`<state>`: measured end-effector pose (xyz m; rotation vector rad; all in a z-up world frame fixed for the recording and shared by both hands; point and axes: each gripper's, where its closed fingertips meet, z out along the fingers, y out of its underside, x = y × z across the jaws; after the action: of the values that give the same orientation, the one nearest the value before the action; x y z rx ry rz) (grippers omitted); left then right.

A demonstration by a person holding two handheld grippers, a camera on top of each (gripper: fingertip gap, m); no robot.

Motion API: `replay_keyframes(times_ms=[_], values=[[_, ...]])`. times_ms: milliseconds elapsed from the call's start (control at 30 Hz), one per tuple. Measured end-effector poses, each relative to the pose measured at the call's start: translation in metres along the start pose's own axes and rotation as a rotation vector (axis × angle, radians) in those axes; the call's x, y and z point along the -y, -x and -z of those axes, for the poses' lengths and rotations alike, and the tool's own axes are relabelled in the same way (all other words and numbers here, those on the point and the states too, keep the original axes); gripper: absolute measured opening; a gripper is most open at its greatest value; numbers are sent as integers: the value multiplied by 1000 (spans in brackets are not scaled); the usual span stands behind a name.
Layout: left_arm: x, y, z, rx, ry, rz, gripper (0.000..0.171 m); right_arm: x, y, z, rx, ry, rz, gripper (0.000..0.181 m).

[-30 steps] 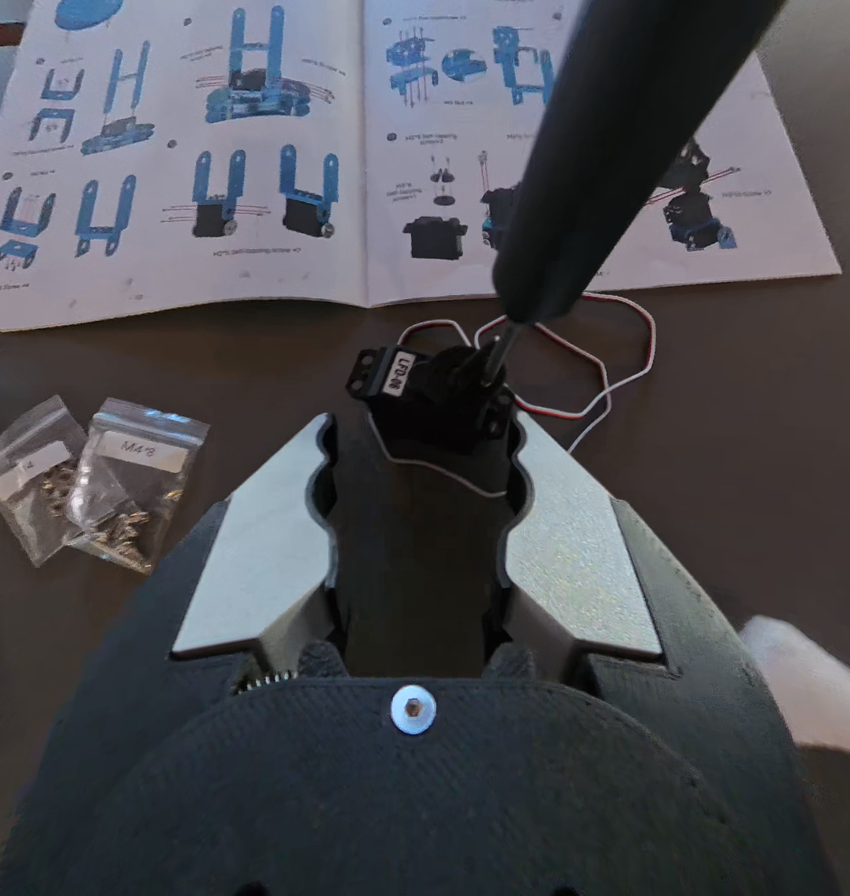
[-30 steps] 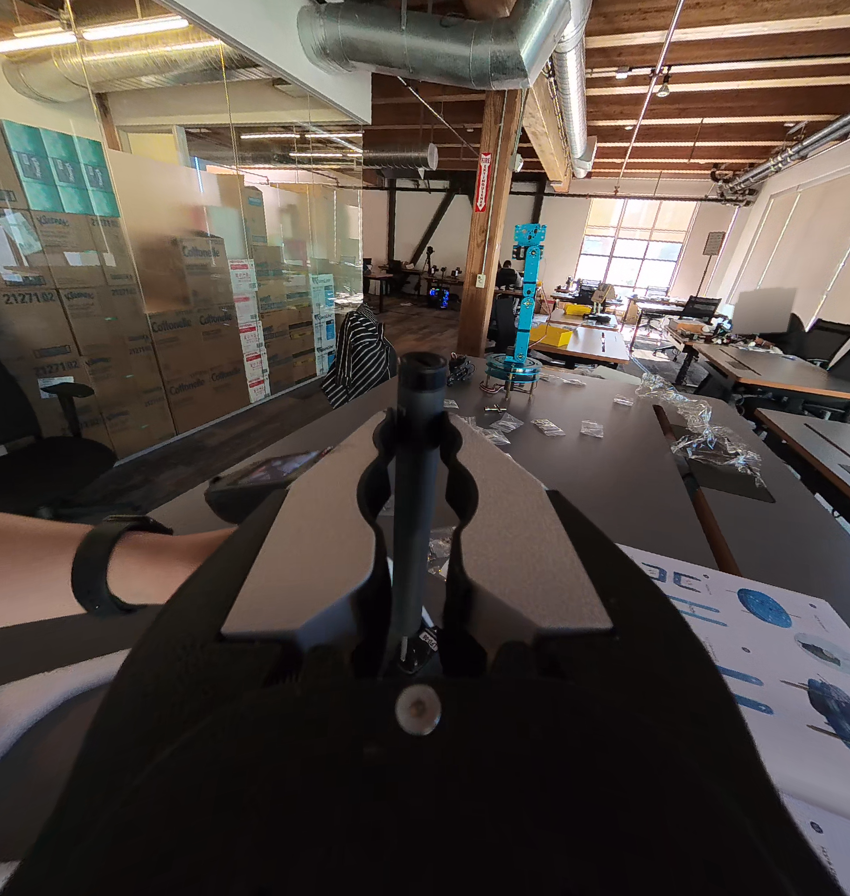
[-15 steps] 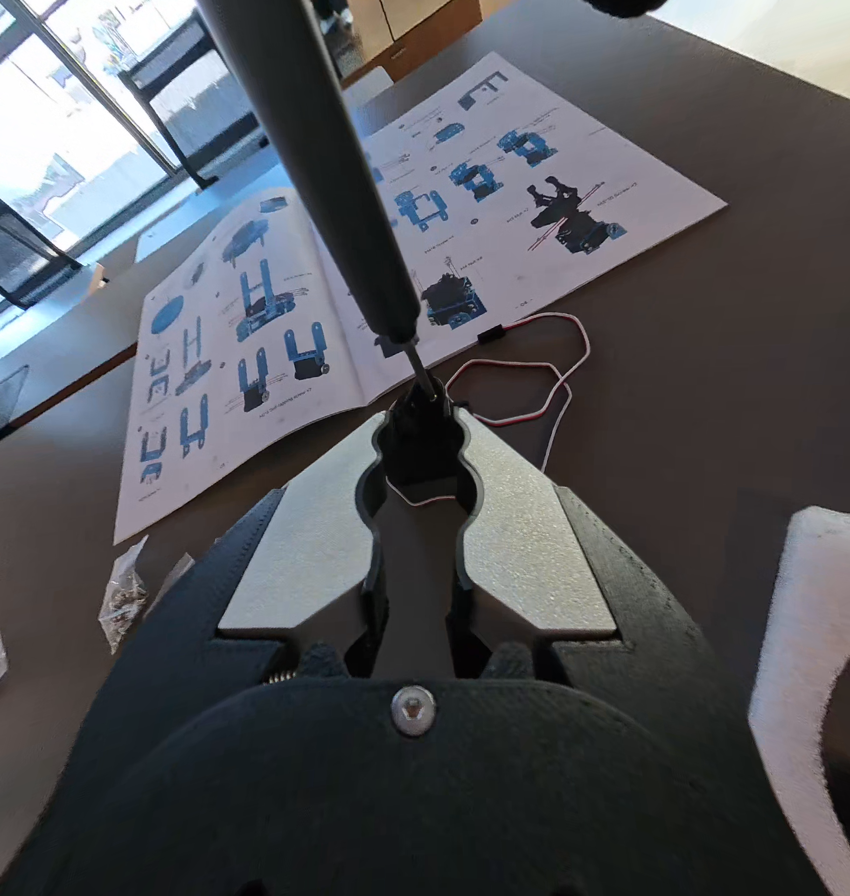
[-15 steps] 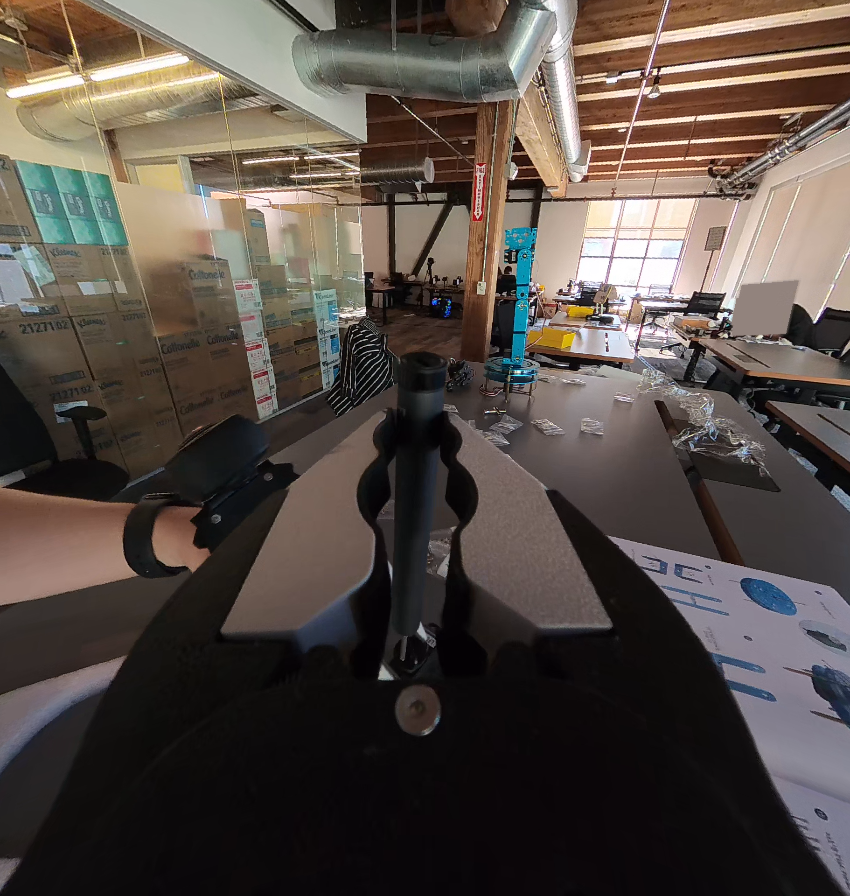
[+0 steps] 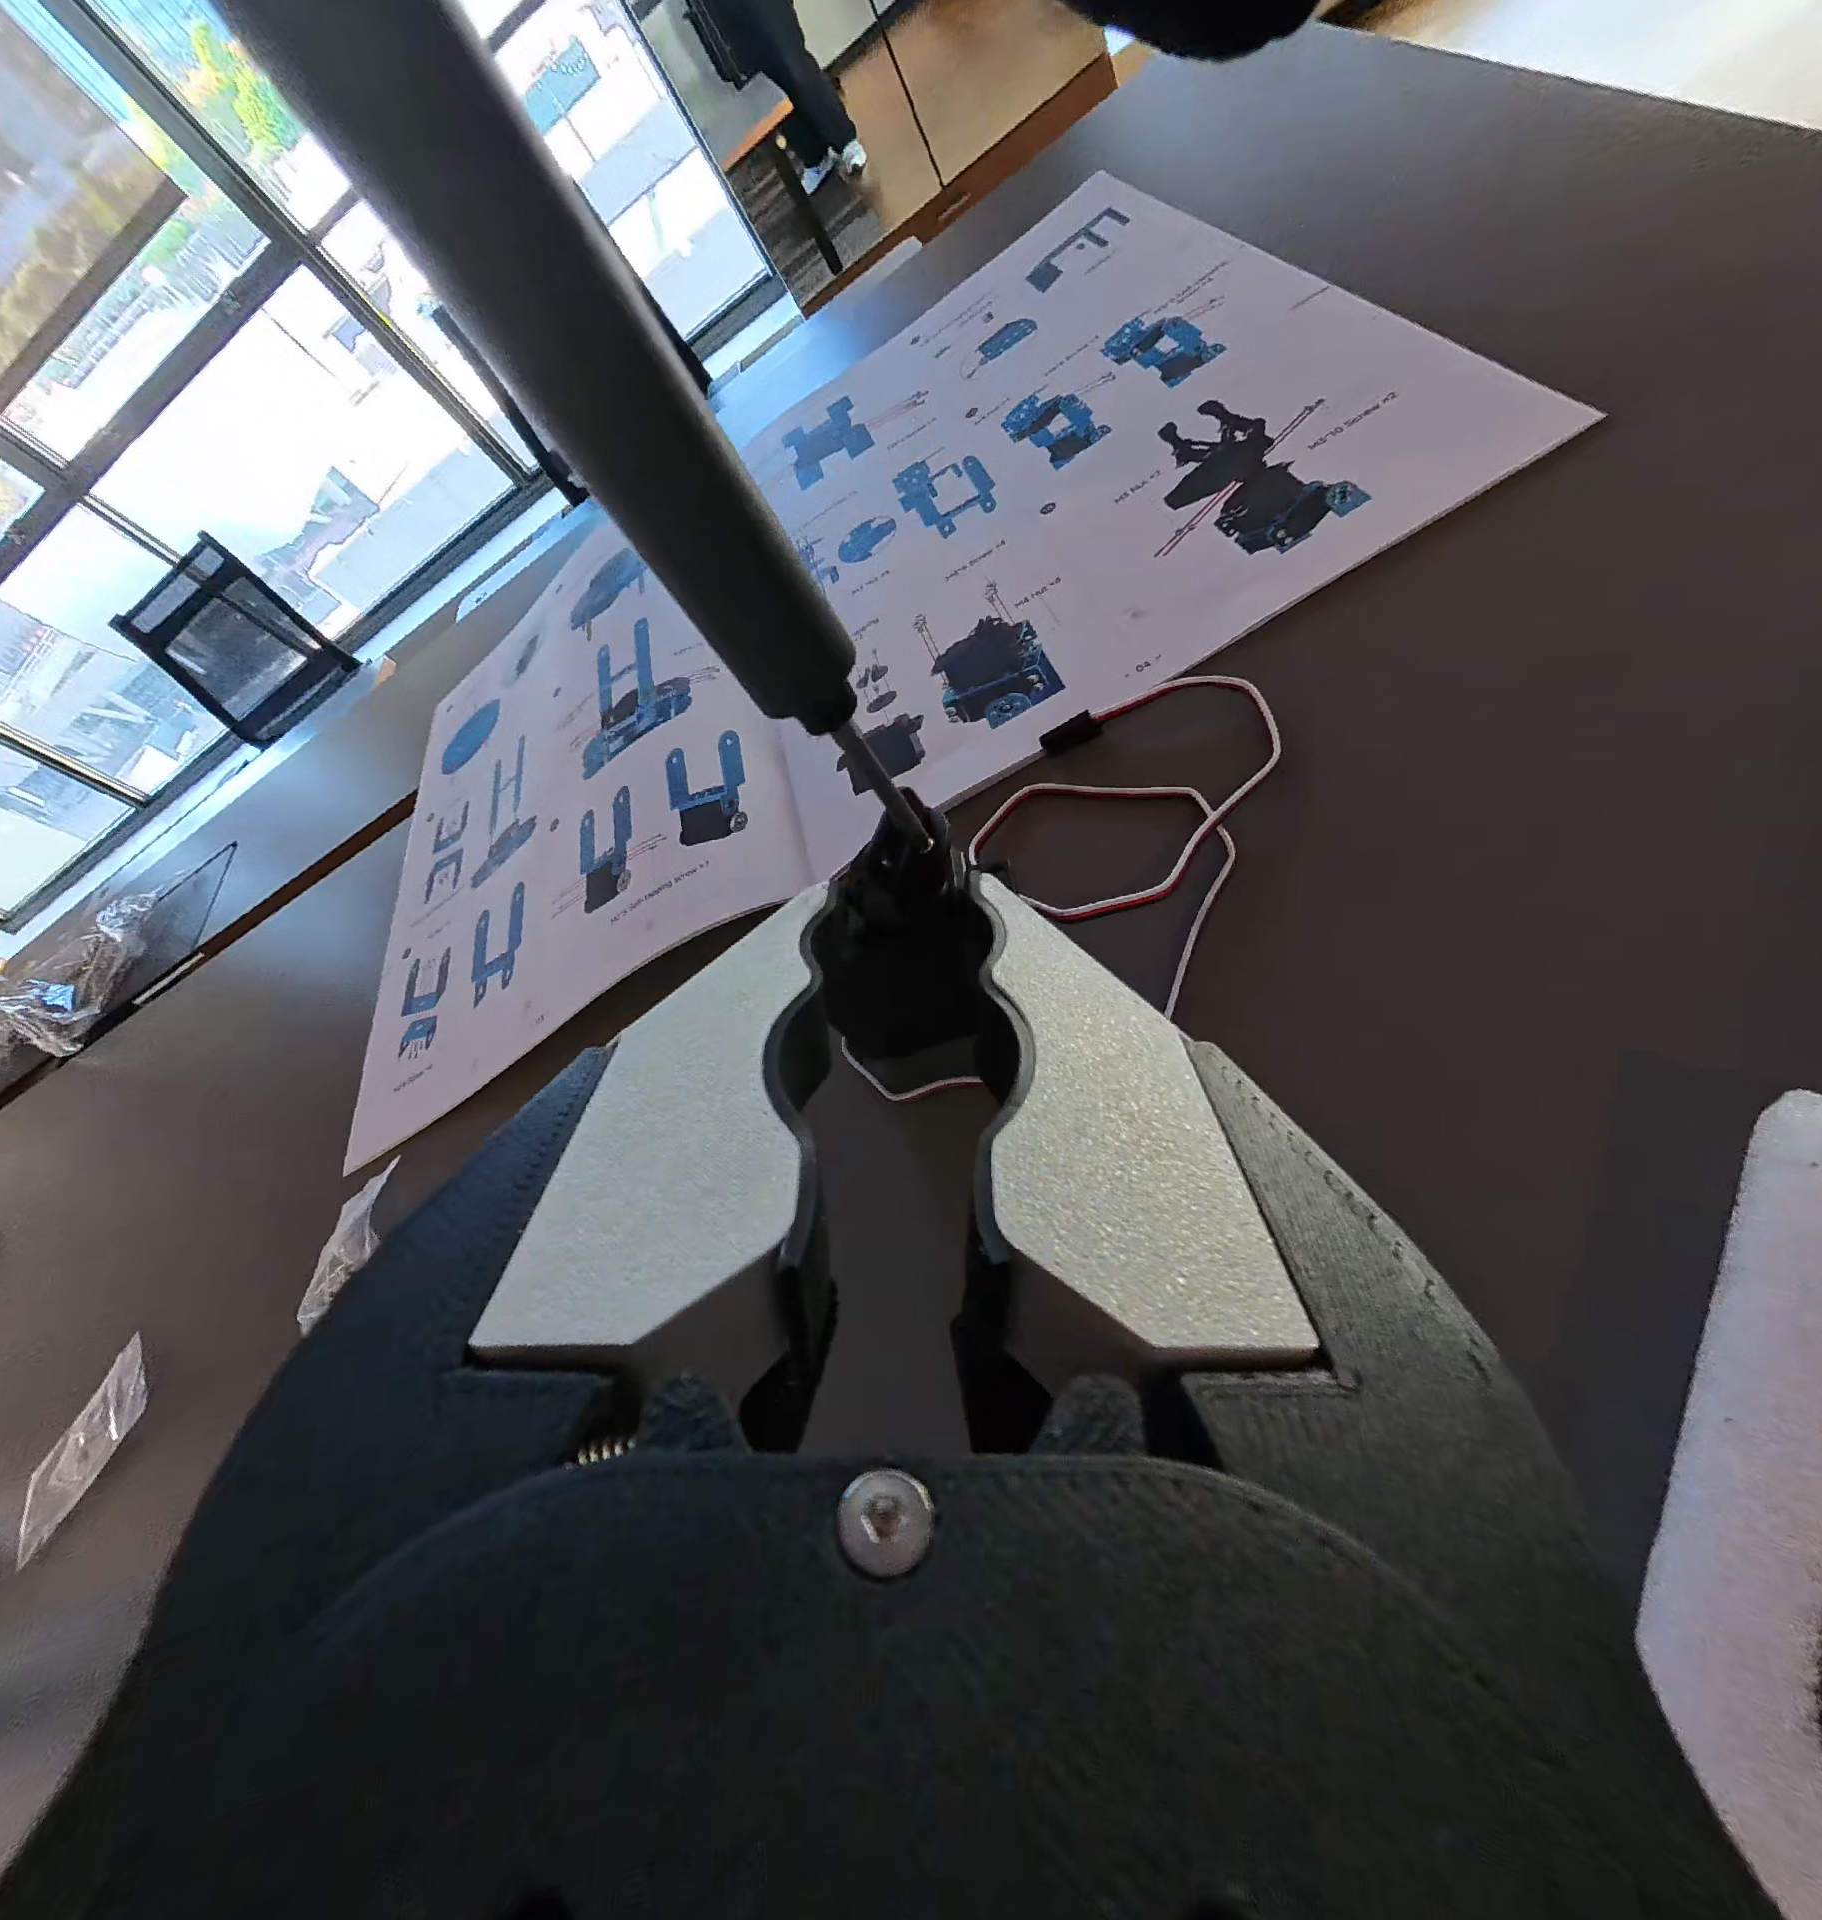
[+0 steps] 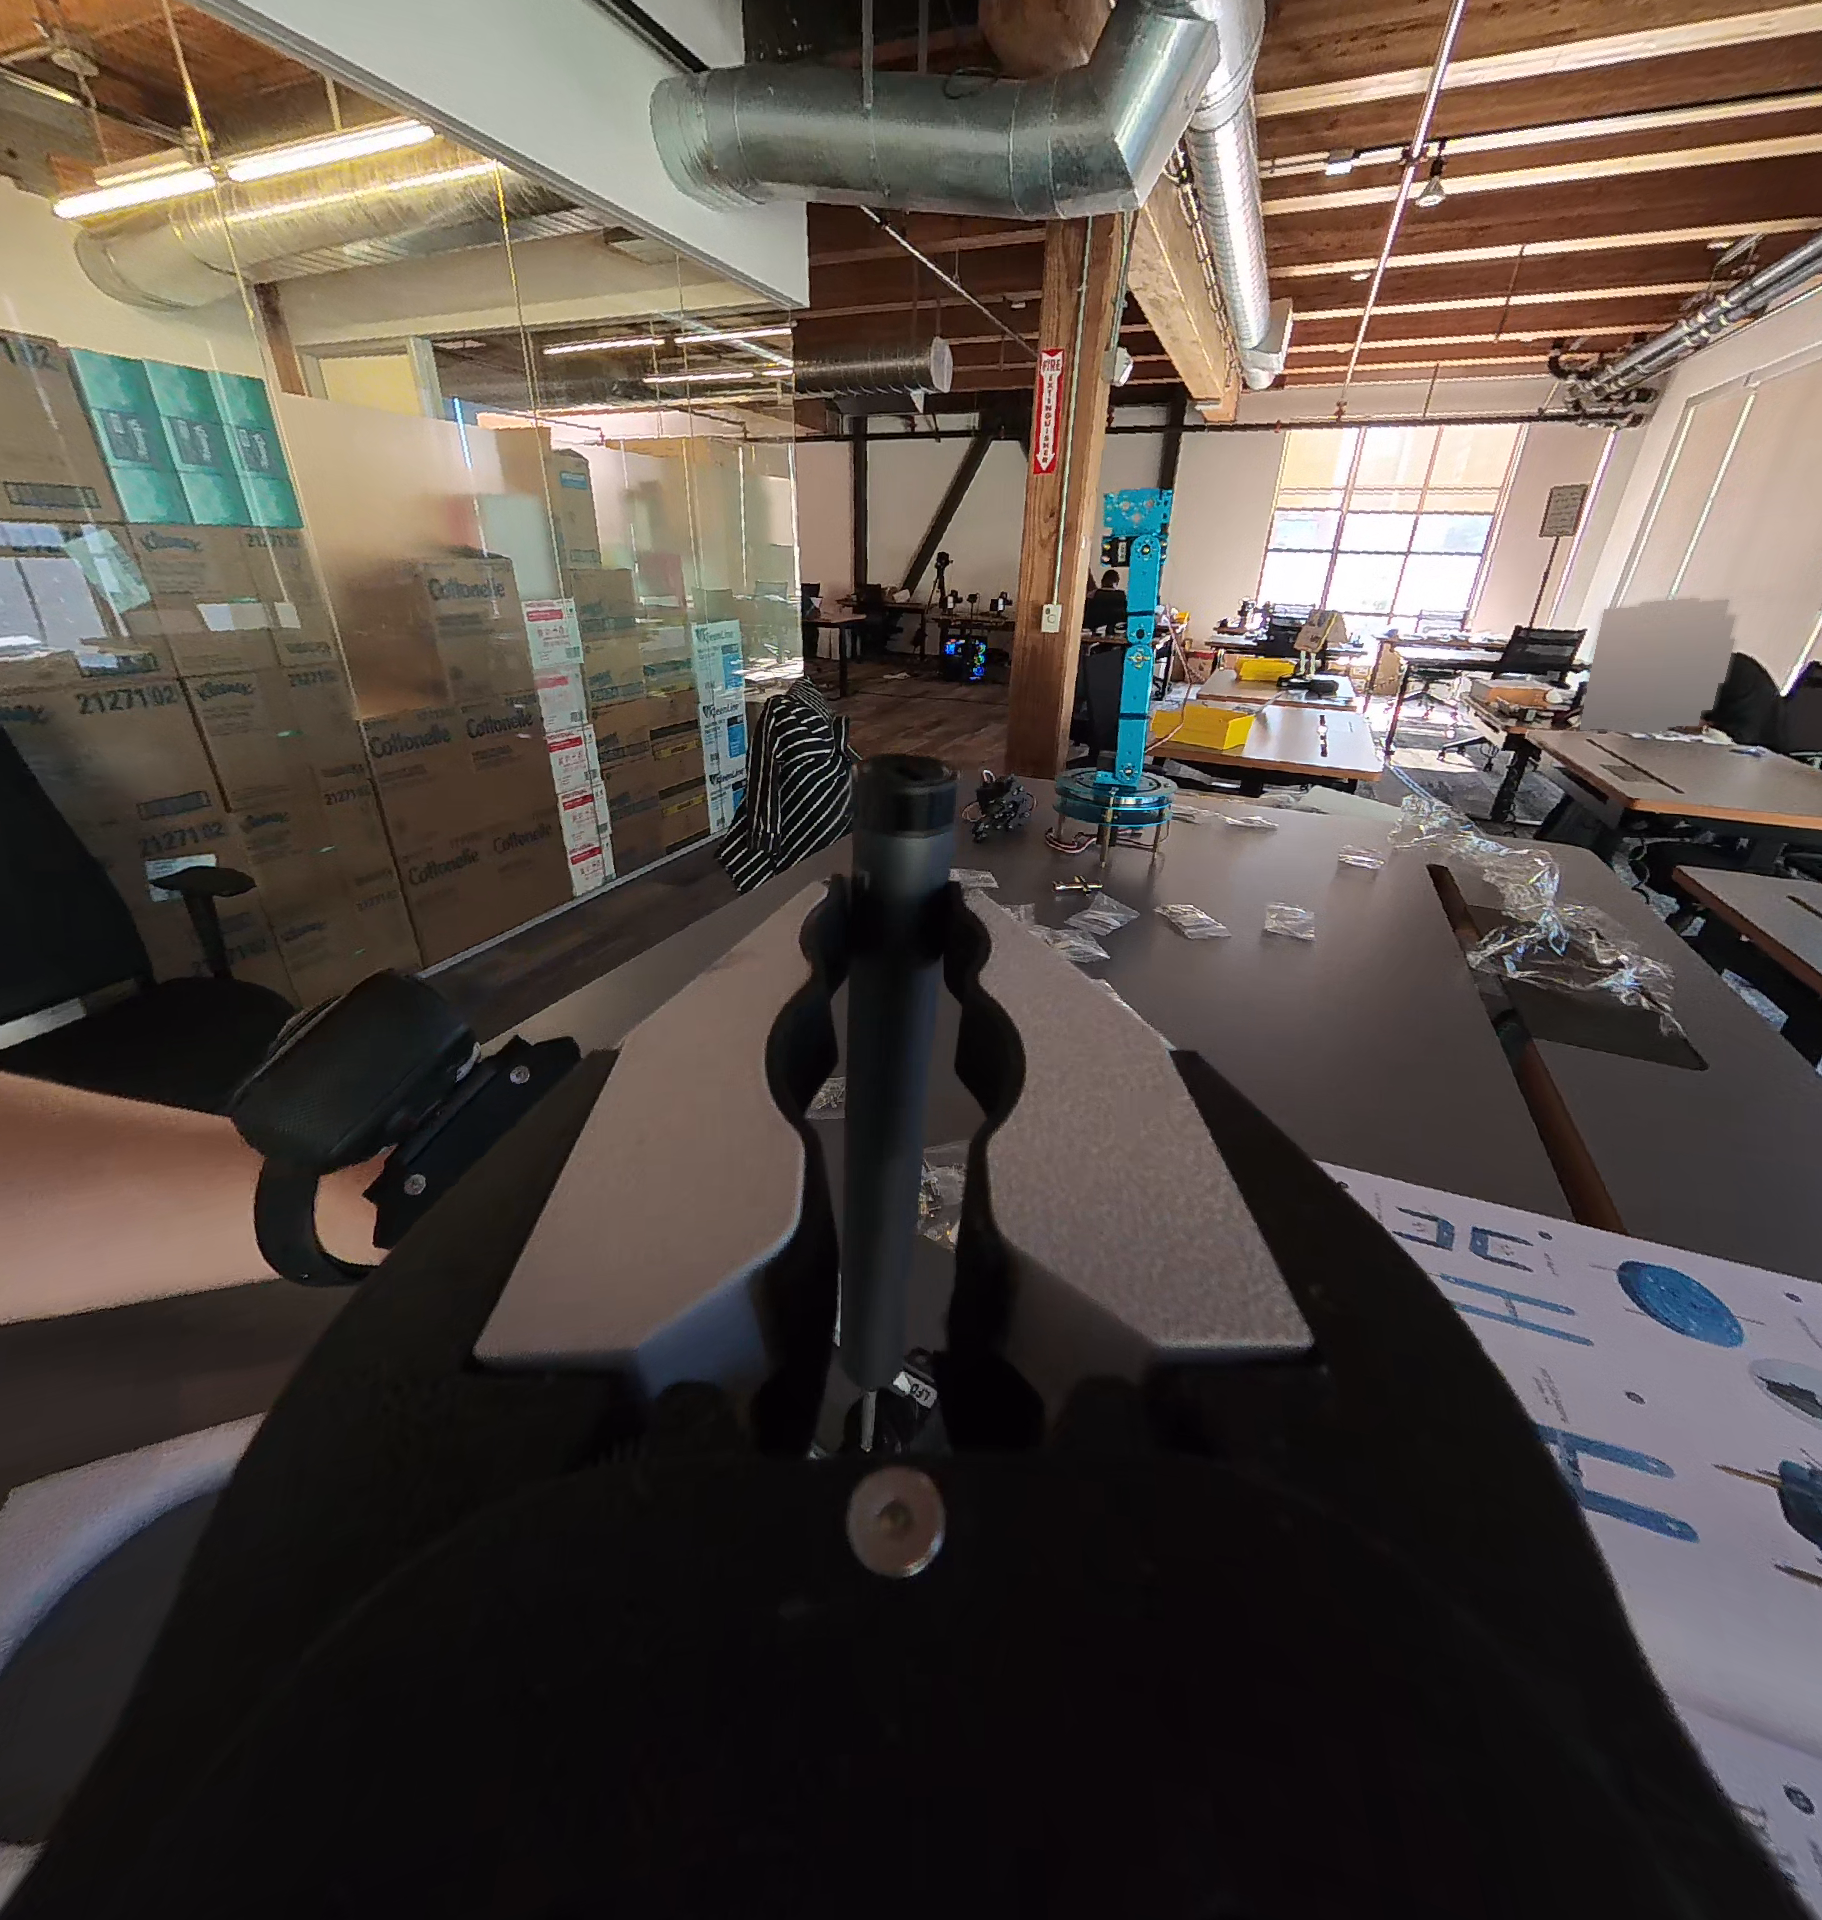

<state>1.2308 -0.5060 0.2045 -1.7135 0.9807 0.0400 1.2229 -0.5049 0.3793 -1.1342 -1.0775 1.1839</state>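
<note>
On the far left of the dark table (image 5: 1509, 727), small clear bags of hardware (image 5: 81, 1439) lay scattered, and an open instruction booklet (image 5: 990, 499) with blue part drawings was spread flat beyond them. The left gripper (image 5: 899, 940) had its tongs pinched on a small black servo motor (image 5: 891, 977), holding it at the fingertips just in front of the booklet's near edge. The servo's red, white and dark lead (image 5: 1177, 821) looped loosely over the table to the right, its plug resting on the page edge. A grey screwdriver (image 5: 616, 364) slanted down from the upper left, its thin metal bit meeting the top of the servo. A piece of white foam (image 5: 1759, 1455) lay at the right edge.

In the right wrist view, a forearm with a black wristband (image 6: 294, 1226) came in from the left. The right gripper (image 6: 896, 914) had its tongs pressed around the screwdriver's (image 6: 891, 1091) handle, the butt end standing above the fingertips and the bit pointing down toward the servo (image 6: 907, 1397). Farther back on the table stood a blue robot arm (image 6: 1130, 665) on a round base, with crumpled clear plastic (image 6: 1530, 914) to its right.
</note>
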Motion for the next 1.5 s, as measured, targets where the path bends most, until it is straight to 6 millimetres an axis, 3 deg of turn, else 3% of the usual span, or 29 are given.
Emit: replay_keyframes(times_ms=[267,333,400,533,700,800,967,1167,1267,1367,1433,1500], values=[[-2,0,3,-34,-27,69,20,30,13,1,78,-35,57,15],[0,2,9,-34,-47,86,26,41,26,8,147,9,40,15],[6,8,20,-18,-83,120,26,39,49,17,245,126,80,15],[-1,19,45,-9,-108,196,23,-1,88,35,278,485,341,15],[-28,25,52,-9,-28,200,21,-110,115,63,352,1017,550,16],[-27,21,46,-38,-38,211,24,-154,115,69,349,1165,634,16],[-24,7,31,-139,-22,212,42,-180,113,62,320,1260,590,16],[-23,2,19,-209,22,238,49,-205,112,57,356,1296,497,17],[-20,1,18,-222,11,289,51,-201,111,58,391,1228,368,19],[-17,2,17,-207,20,307,54,-159,103,50,432,983,149,28],[-10,2,13,-205,11,325,57,-125,70,38,354,763,105,15],[-4,1,6,-213,0,349,57,-111,27,30,280,611,161,7]])
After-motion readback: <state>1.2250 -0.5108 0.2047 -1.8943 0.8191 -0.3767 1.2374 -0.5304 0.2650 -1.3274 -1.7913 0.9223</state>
